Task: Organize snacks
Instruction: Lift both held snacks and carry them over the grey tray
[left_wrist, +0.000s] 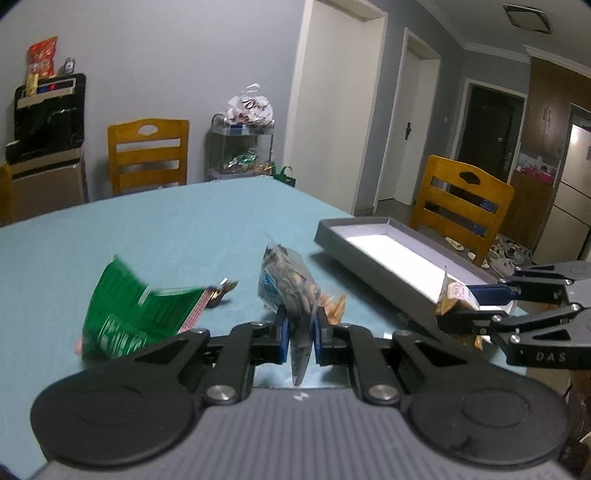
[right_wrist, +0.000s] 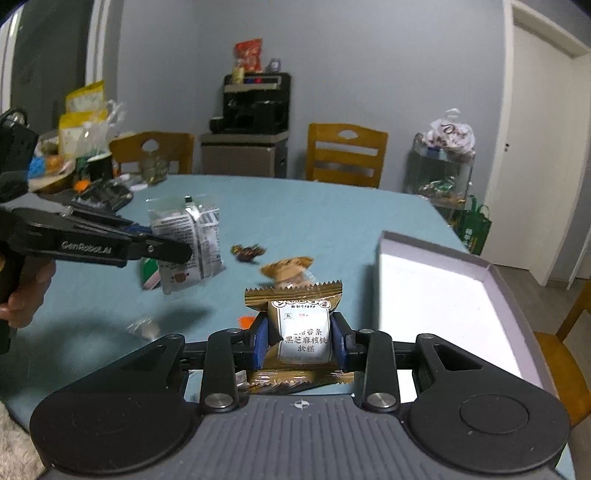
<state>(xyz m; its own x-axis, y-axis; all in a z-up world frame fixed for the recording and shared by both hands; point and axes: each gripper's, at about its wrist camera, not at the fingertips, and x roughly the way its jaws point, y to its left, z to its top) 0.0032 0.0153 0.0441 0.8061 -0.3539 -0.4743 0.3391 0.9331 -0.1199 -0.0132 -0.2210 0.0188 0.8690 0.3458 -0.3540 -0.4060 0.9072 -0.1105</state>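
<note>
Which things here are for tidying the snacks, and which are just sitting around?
For the job:
- clear snack packet in the left gripper
- gold cake packet in the right gripper
- grey box
- green packet
- small wrapped candy

Just lying about:
- wooden chairs
- wire shelf
- black machine

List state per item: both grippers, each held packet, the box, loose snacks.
left gripper: shut on clear packet
clear packet: held off the table
right gripper: shut on gold packet
gold packet: held upright
gray box: open, nothing visible inside
green packet: lying loose on teal tablecloth
</note>
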